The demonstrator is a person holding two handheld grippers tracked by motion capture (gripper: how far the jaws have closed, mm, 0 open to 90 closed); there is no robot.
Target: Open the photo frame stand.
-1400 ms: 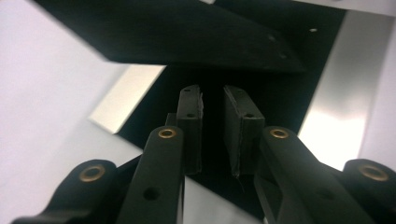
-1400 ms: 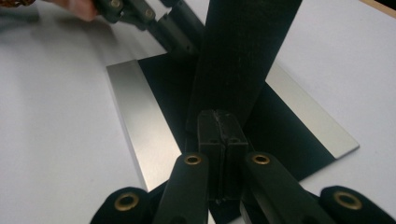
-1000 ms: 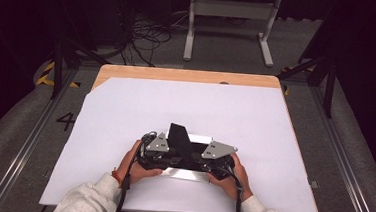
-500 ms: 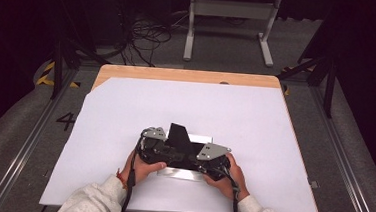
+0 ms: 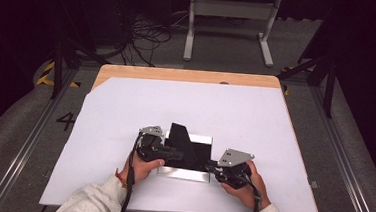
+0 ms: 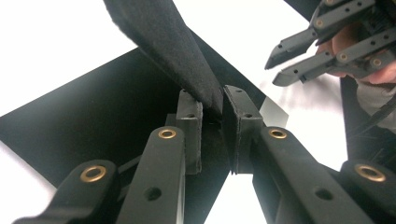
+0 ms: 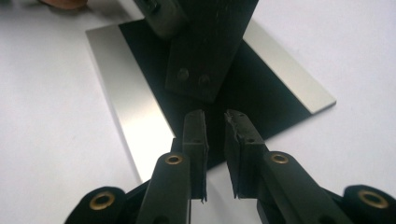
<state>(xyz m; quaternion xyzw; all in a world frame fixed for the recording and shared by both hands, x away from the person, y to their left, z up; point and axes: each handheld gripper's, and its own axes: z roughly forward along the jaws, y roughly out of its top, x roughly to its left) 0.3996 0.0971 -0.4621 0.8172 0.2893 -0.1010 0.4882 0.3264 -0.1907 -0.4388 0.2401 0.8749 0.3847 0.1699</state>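
My left gripper [image 6: 212, 128]: jaws just closing, pads pinching raised black felt flap [image 6: 173, 51]. My right gripper [image 7: 215, 140]: jaws just opening, slightly parted, nothing between. Black sheet [image 5: 192, 154] on silver plate [image 5: 183, 174], white table [image 5: 273, 142], 6 o'clock edge.

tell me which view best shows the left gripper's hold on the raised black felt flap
The left gripper view: the black felt flap tapers down into the left gripper, its jaws closing on it. The high view shows the flap standing small. The right gripper view shows its underside.
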